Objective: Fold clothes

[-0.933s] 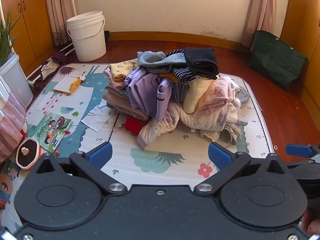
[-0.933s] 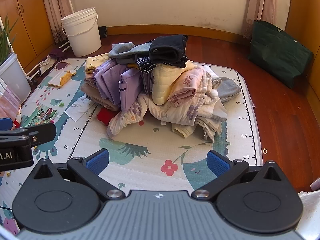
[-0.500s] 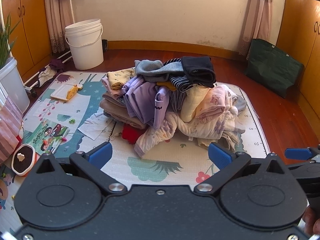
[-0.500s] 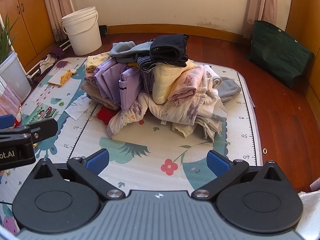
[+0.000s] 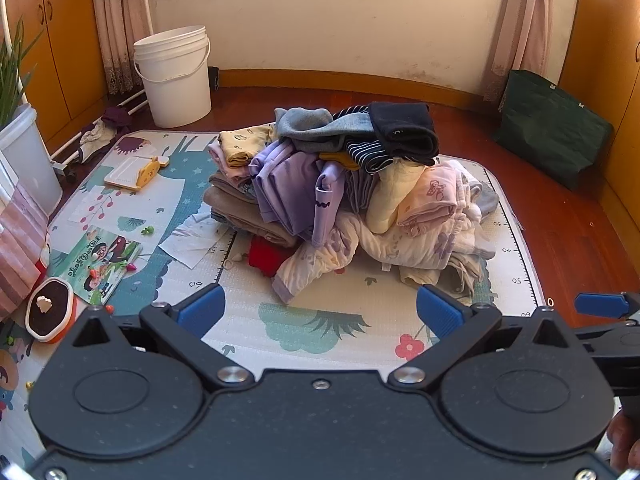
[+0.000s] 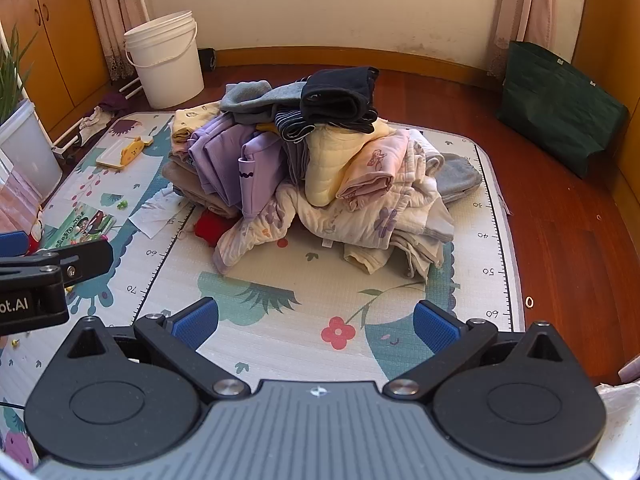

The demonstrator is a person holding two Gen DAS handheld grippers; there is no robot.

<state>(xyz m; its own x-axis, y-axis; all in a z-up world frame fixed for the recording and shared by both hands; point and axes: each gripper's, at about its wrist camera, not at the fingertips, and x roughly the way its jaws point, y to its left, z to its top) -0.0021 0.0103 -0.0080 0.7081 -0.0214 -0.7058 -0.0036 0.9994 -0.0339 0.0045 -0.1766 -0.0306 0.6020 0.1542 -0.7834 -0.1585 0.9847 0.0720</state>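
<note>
Foam play mat (image 6: 280, 352) carries a heap of clothes (image 6: 320, 172) at its middle, toward the far edge. The left gripper (image 5: 318, 312) and right gripper (image 6: 316, 324) hover near the mat's near edge, jaws spread, holding nothing. Pulling a low garment, like the floral cream one (image 6: 360, 216), could topple the dark folded top piece (image 6: 340, 96).

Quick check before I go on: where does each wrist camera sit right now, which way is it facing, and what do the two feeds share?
Left wrist: behind the open left gripper, low over the play mat, facing the clothes pile; a hand shows bottom right.
Right wrist: behind the open right gripper, facing the same pile from further right; no hand visible.
Shared: pile, mat, white bucket, green bag.
</note>
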